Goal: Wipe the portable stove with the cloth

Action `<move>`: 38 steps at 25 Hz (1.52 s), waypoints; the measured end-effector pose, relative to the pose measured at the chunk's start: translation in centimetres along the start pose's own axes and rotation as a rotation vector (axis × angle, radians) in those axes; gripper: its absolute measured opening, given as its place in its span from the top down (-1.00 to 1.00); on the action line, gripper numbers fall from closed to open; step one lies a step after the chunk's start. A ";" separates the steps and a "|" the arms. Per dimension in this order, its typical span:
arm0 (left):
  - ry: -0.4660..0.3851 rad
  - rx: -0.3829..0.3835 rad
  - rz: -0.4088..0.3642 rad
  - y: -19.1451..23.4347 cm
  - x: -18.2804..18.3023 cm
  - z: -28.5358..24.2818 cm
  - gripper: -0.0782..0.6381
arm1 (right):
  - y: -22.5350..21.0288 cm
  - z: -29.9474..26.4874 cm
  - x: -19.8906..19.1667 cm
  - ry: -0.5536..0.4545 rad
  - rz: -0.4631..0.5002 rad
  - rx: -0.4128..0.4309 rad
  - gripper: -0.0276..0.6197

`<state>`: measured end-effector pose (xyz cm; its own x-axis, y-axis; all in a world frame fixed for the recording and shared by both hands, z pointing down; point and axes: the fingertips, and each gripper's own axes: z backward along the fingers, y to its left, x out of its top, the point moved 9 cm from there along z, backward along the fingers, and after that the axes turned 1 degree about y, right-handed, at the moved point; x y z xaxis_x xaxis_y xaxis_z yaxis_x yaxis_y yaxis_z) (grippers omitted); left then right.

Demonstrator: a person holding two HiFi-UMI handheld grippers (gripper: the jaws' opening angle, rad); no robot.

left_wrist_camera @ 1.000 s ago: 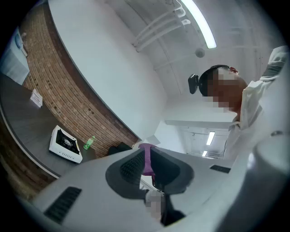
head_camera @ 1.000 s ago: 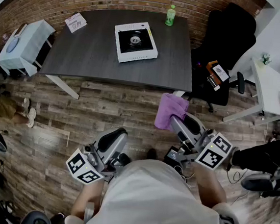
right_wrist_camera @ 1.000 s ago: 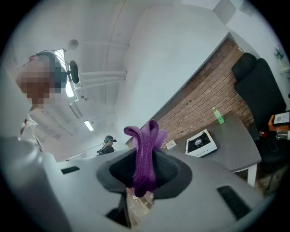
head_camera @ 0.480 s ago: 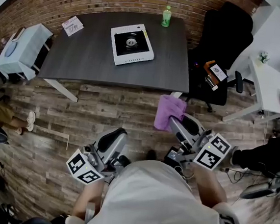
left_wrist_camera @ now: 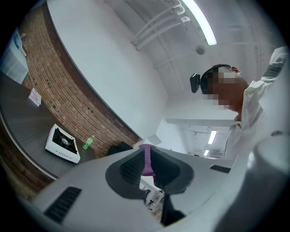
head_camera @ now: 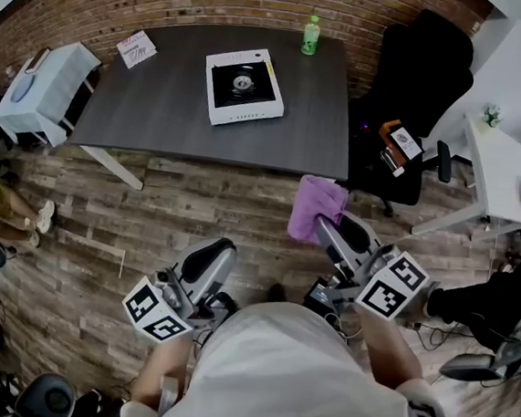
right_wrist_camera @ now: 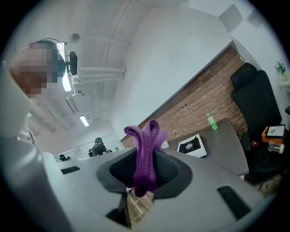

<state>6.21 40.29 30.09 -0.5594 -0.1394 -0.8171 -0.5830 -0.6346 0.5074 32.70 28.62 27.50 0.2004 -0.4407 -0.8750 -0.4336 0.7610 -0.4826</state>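
I see bare table round the portable stove, a green bottle beyond it, an office chair off the right end.

The portable stove sits on the table — bottle behind, chair right.

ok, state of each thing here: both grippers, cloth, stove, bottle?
left gripper: jaws slightly apart, nothing between them.
right gripper: shut on the cloth.
cloth: bunched, pinched in the right gripper, over the floor, short of the table.
portable stove: flat on the table, nothing on it, neither gripper touching it.
green bottle: upright near the table's far edge.
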 end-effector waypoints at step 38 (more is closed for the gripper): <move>0.041 0.055 0.029 17.0 7.5 -3.6 0.65 | -6.3 -18.1 3.2 0.103 -0.007 -0.014 0.62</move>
<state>-5.80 25.75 31.59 -0.5526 -0.1883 -0.8119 -0.5995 -0.5870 0.5441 20.17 13.81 28.47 0.1121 -0.4931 -0.8627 -0.4452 0.7513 -0.4872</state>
